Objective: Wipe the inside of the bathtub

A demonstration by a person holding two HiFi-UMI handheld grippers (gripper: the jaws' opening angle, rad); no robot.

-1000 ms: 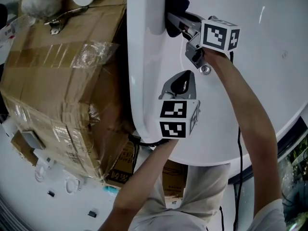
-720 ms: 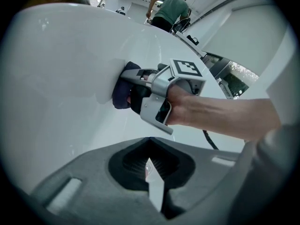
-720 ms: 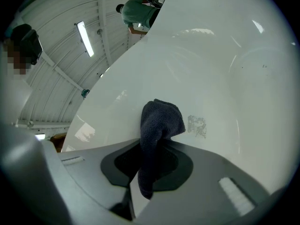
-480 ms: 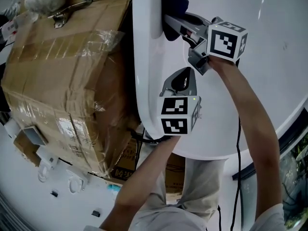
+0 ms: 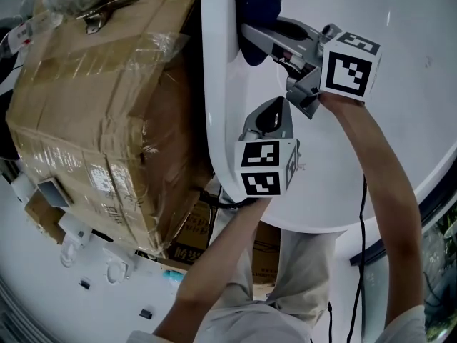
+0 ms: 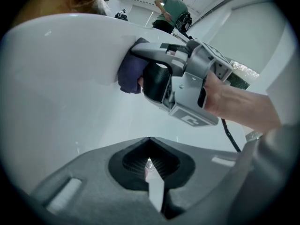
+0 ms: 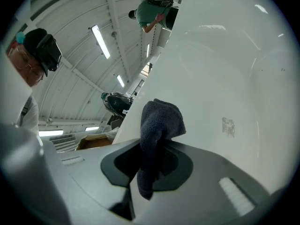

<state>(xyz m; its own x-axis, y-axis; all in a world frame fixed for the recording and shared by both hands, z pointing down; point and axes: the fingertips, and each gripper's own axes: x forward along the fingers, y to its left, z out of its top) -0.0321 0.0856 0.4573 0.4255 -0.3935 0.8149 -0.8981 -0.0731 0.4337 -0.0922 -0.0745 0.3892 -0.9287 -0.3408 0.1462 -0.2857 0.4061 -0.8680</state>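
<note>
Cloth (image 5: 255,6), pinched tight in the right tongs (image 5: 248,28), has slid slightly farther along the left inner wall of the bathtub (image 5: 407,120), so the wiping goes on. Left tongs (image 5: 271,113) hover near, closed and empty.

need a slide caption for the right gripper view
Right gripper clamps a dark blue cloth at the white bathtub inner wall, just below the rim.

The right tool (image 5: 248,33) reaches farther out on a stretched right forearm (image 5: 378,184), its jaws clamped on a dark cloth (image 7: 158,125). The left tool (image 5: 271,113) sits nearer the body, jaws together and empty, on the left forearm (image 5: 218,263).
</note>
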